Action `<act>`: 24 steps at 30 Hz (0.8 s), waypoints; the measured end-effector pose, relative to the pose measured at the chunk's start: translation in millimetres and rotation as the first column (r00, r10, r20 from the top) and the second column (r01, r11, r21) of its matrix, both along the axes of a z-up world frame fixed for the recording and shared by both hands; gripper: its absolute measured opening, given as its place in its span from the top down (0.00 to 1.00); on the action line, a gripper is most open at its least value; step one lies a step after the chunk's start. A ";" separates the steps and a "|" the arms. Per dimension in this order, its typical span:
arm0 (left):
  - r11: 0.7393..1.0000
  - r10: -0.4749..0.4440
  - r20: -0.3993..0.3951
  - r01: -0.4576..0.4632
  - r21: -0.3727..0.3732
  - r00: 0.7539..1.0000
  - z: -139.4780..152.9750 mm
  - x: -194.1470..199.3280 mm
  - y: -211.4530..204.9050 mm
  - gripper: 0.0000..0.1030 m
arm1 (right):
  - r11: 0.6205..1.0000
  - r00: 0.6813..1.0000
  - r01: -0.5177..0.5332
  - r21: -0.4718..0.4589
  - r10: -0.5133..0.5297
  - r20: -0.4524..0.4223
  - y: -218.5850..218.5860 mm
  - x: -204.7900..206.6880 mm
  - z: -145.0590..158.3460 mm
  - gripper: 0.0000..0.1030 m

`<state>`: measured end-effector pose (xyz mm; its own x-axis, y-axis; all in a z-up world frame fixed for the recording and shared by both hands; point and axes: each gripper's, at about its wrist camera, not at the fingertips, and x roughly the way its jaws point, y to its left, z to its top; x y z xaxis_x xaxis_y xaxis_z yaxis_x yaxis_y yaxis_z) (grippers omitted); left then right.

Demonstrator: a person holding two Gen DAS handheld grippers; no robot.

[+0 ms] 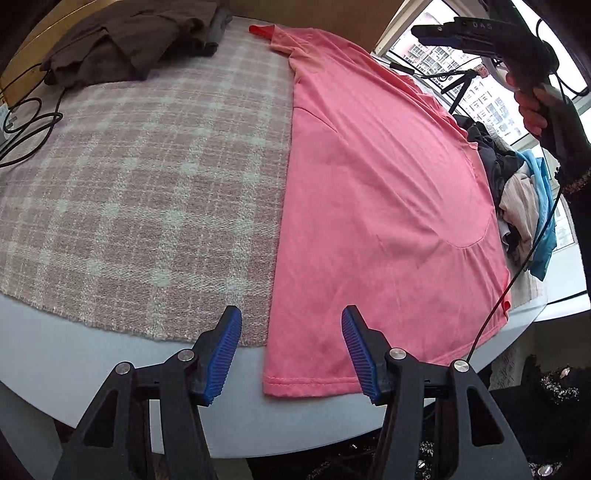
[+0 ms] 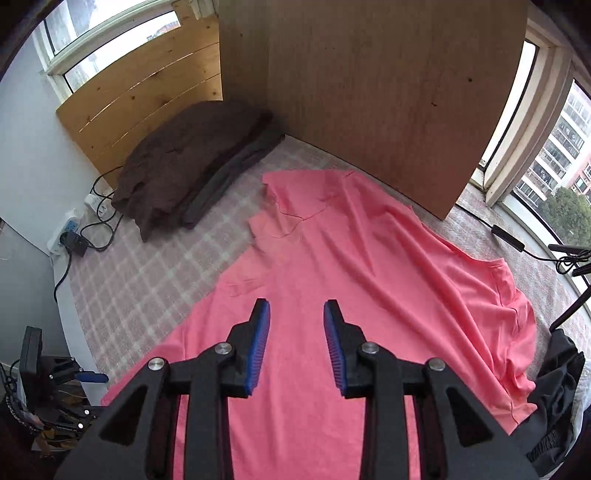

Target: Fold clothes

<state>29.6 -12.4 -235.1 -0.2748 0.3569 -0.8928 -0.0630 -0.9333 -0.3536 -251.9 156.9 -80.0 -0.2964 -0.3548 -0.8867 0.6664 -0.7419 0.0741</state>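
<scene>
A pink T-shirt point(image 1: 369, 184) lies spread on the plaid cloth point(image 1: 147, 184), one long side folded straight and its hem at the table's near edge. My left gripper point(image 1: 291, 332) hovers open over that hem's corner, nothing pinched between its blue pads. In the right wrist view the same shirt point(image 2: 332, 258) lies wrinkled toward the right sleeve. My right gripper point(image 2: 296, 321) stands open above the shirt's middle, clear of the fabric. It also shows high at the top right of the left wrist view as the right gripper point(image 1: 424, 35), held by a hand point(image 1: 532, 110).
Folded brown clothes point(image 2: 184, 158) lie at the back left by a wooden board point(image 2: 369, 92). A heap of unfolded garments point(image 1: 524, 195) sits off the shirt's right side. A power strip with cables point(image 2: 70, 229) lies at the left edge. The white table rim point(image 1: 110, 350) runs along the front.
</scene>
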 end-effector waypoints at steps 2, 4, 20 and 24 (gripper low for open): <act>0.999 -0.046 -0.010 0.046 -0.009 0.999 0.8 -0.1 2.2 0.47 | 1.000 1.000 0.009 0.007 -0.009 -0.006 -31.6 -11.9 -4.0 0.71; 0.998 -0.056 -0.019 0.056 0.007 0.998 0.9 -2.7 1.1 0.48 | 1.000 1.000 0.012 0.017 -0.012 -0.004 -63.8 -27.2 -10.4 0.71; 0.997 -0.028 -0.002 0.028 0.070 1.000 -2.5 6.2 -0.9 0.98 | 0.972 0.996 -0.069 0.224 0.053 0.074 -188.3 -129.2 -118.2 0.76; 1.000 0.020 0.033 -0.020 0.005 0.999 10.7 17.8 -25.9 0.66 | 0.998 0.996 -0.061 0.009 0.060 0.062 -136.7 -129.7 -60.7 0.65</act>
<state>47.4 -38.3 -224.3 -0.2525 0.3562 -0.8996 -0.0322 -0.9324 -0.3601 -381.6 20.2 -140.7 -0.2190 -0.3605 -0.9067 0.7045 -0.7014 0.1087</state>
